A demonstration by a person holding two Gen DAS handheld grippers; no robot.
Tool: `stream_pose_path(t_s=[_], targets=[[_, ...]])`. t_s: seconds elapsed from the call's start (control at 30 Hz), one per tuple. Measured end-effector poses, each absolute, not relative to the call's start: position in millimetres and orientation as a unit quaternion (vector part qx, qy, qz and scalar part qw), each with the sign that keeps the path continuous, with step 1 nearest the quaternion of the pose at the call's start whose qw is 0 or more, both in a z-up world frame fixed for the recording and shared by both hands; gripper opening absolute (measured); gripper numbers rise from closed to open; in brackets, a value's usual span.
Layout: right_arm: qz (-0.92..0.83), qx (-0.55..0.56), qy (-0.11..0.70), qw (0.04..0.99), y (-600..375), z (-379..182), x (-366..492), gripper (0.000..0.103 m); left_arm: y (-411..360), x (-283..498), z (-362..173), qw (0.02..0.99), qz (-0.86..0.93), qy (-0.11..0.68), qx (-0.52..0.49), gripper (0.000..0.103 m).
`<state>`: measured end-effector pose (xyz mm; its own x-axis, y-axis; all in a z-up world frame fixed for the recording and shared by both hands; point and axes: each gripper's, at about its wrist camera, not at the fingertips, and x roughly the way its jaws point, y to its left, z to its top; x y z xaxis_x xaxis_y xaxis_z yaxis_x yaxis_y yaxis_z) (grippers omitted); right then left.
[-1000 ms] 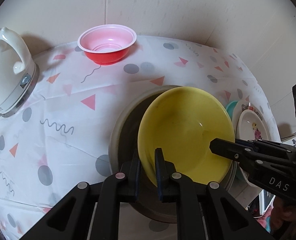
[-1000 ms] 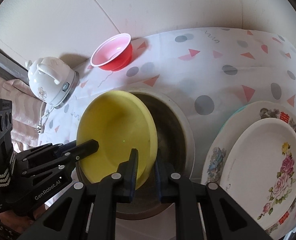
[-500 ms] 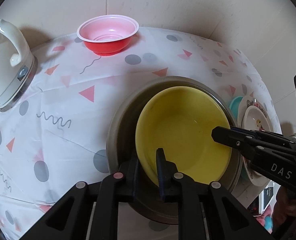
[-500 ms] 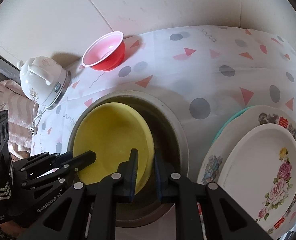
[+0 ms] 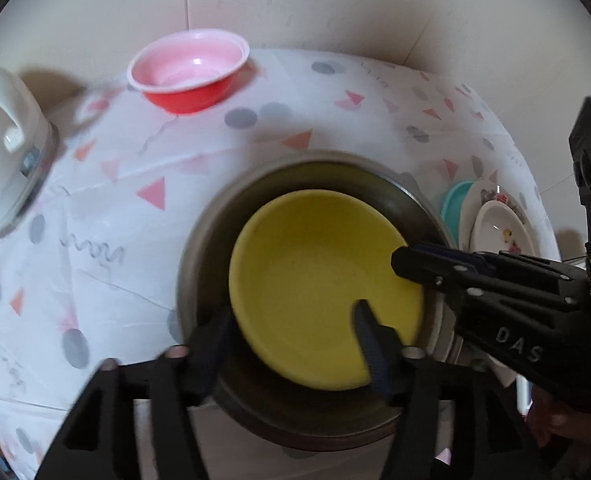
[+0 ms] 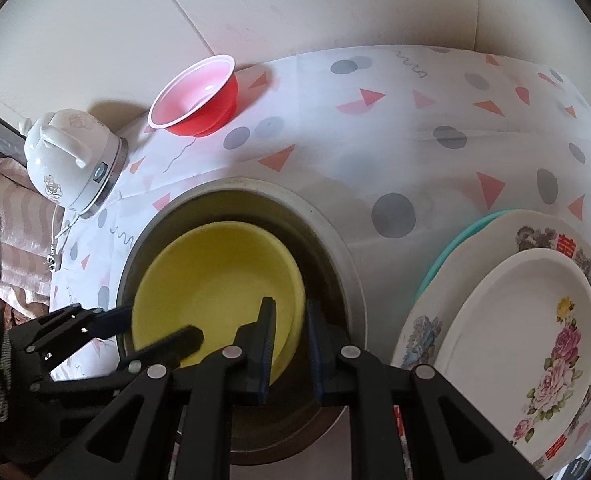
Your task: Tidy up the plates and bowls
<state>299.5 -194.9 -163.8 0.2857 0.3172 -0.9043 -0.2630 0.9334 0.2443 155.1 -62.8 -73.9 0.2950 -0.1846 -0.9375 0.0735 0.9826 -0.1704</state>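
Two grippers over one nested pair. Yellow bowl seated inside steel basin: stacking saves room. Left gripper jaws opening, straddling bowl's near rim, pads clear. Right gripper pinching opposite rim, steadying. Red bowl far ahead, unsorted. Plate stack right of right gripper.

A home dining or kitchen corner is being shown. A table is being covered by a white cloth printed with grey dots and pink triangles, and crockery is being kept on it: a floral plate stack right of the right gripper, a white electric kettle far to its left. A striped fabric is being glimpsed beyond the kettle.
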Motion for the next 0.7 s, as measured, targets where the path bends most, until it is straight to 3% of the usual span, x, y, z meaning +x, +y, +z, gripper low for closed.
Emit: stream_pose_path(t_s=[0.7], targets=[[0.184,0.052,0.558,0.807,-198.2,-157.4,297.2,0.015,-56.6,154.0,-73.8,0.809,-0.097,0.576,-0.068,0.068]])
